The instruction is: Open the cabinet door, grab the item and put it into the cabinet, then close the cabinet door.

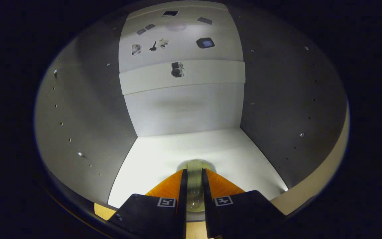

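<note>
White cabinet (184, 109) interior, pale translucent rounded item (195, 186) clamped in gripper (194, 174).

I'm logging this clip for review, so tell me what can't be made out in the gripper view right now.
- The item between the fingers: mostly covered by them, so what it is stays unclear.
- Whether the gripper is pressing on it or just around it.
- The small objects on the cabinet's upper back panel: too small and distorted to identify.
- The cabinet door: cut off.
</note>
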### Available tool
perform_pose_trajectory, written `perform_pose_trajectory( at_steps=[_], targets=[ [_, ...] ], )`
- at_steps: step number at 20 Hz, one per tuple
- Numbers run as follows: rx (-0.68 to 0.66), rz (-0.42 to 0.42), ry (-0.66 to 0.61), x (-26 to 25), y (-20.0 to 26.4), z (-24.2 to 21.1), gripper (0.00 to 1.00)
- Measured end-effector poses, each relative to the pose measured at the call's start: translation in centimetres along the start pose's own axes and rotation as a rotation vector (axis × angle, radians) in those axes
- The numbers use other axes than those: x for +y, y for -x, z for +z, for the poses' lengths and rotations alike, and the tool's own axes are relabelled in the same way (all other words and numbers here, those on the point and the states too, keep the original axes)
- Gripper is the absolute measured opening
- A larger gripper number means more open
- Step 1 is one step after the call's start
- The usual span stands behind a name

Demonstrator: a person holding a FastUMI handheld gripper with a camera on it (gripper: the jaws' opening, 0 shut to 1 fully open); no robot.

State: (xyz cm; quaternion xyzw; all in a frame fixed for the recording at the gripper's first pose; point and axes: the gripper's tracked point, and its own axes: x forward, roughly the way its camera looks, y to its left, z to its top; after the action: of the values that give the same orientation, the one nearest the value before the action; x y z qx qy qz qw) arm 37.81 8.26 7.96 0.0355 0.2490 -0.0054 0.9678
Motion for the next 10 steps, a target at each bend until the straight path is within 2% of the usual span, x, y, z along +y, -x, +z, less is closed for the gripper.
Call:
perform_pose_trajectory(
  at_steps=[1,5,10],
  targets=[
    [-0.009,0.009,0.004,0.3,0.4,0.1,0.31],
    [-0.102,0.025,0.028,0.7,2.9,2.3,0.99],
    [-0.294,0.054,0.055,2.0,10.9,6.4,0.97]
  ],
)
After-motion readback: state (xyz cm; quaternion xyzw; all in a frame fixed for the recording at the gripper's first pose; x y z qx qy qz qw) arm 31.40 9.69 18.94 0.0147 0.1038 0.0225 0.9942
